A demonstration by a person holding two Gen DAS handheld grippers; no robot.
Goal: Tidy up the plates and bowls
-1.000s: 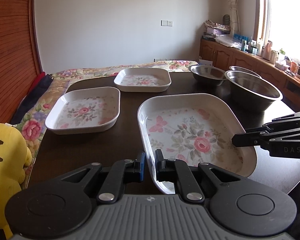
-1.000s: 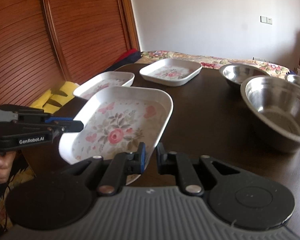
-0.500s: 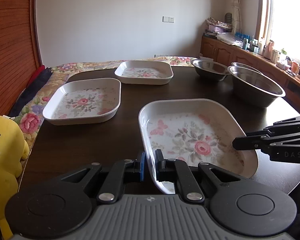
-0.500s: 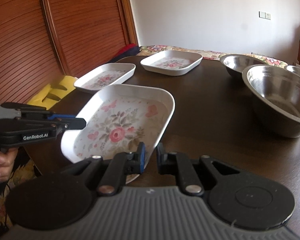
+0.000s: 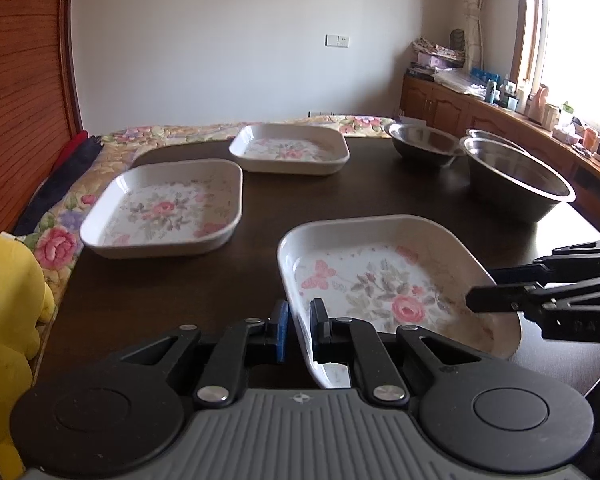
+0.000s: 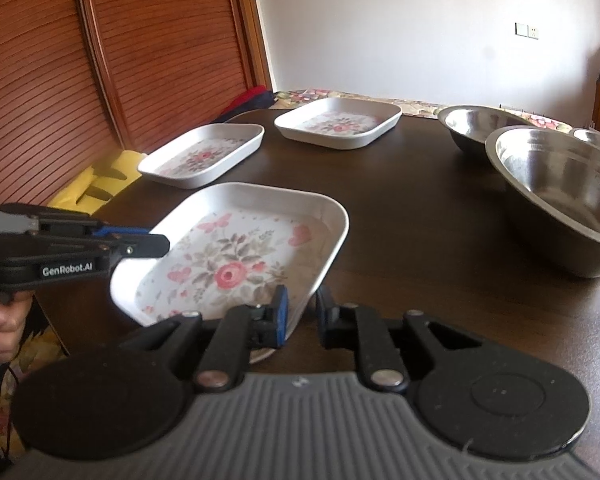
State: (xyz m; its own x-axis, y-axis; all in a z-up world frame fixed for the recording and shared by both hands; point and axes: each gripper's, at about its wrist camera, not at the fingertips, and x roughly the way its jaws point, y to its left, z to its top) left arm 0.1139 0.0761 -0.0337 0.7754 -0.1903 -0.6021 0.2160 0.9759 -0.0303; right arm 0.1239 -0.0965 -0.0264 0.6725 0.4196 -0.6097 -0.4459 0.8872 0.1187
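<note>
The left gripper [image 5: 298, 330] is pointing forward and downward, and its jaws are clamping the near left rim of the nearest floral plate [image 5: 384, 280], almost fully closed on the thin wall. The right gripper [image 6: 300, 316] is pointing down at a similar slope; its jaws are opening at this moment, with the near right rim of the same plate [image 6: 236, 264] between them, and a small gap is showing beside the right pad. This plate is sitting on the dark table [image 5: 260, 240], near its front edge.

From the left wrist view, the right gripper [image 5: 476, 302] is entering from 3 o'clock, with its tips at the plate's right rim. Two more floral plates are lying farther away: one at 10 o'clock [image 5: 168, 208] and one at 12 o'clock [image 5: 290, 150]. Three steel bowls [image 5: 516, 178] are standing at 2 o'clock, close together. This view alone is showing the window, the wooden cabinets under it, and a yellow plush toy [image 5: 8, 300] at 9 o'clock.

From the right wrist view, the left gripper [image 6: 162, 244] is coming in from 9 o'clock, and a hand [image 6: 0, 324] is holding its handle. Only this view is showing that hand, and also the slatted wooden doors [image 6: 120, 60] at 11 o'clock.
</note>
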